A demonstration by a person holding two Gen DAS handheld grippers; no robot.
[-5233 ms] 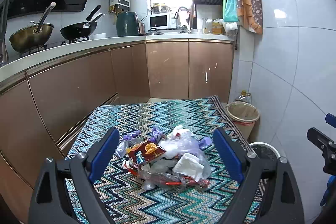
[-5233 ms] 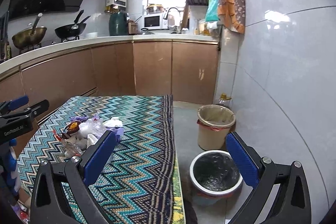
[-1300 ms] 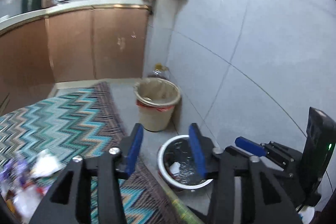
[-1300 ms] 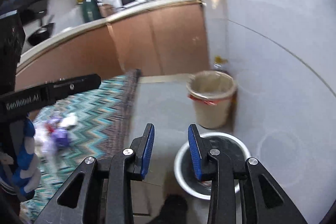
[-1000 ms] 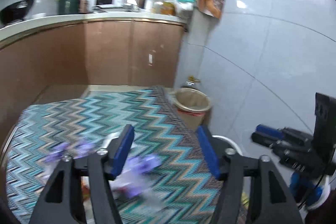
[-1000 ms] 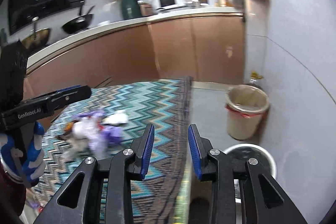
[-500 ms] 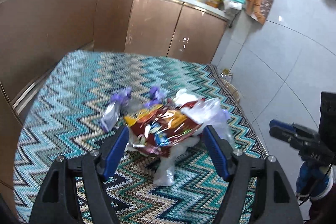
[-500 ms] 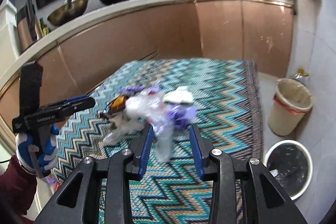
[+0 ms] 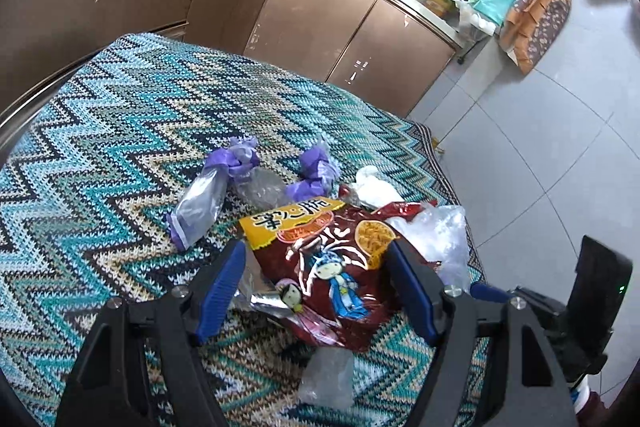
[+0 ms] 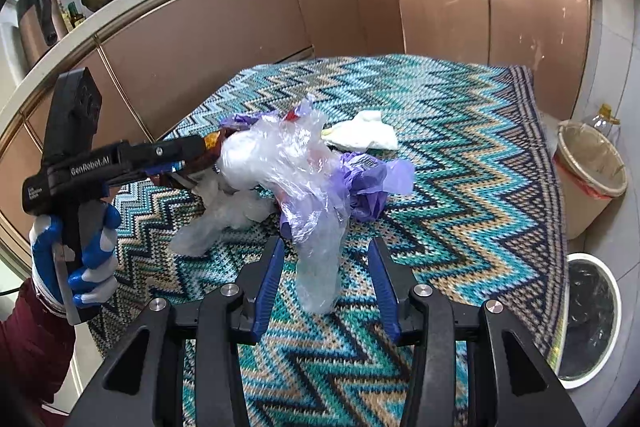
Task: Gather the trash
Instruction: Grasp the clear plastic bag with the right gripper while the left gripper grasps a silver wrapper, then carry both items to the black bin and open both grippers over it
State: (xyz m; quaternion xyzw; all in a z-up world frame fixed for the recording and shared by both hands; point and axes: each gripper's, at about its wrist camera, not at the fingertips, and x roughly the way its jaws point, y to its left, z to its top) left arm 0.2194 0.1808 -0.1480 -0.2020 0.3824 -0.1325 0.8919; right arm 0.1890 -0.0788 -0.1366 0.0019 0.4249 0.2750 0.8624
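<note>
Zigzag-patterned cloth in teal, blue and cream, covering the table; all places below are given relative to it. Curved run of brown cabinets beyond its far edge. White-rimmed bin with black liner on the floor off its right edge, a tan lined bin just behind that. Trash heap near the cloth's middle: dark red snack wrapper with cartoon figures; clear plastic bag, one tail hanging toward the cloth's near edge; crumpled purple plastic; white tissue on the far side. Left gripper: jaws spread wide, straddling the wrapper without pressing it. Right gripper: jaws opening, the bag's tail between them, pads clear of it. Gloved hand at the cloth's left edge.
</note>
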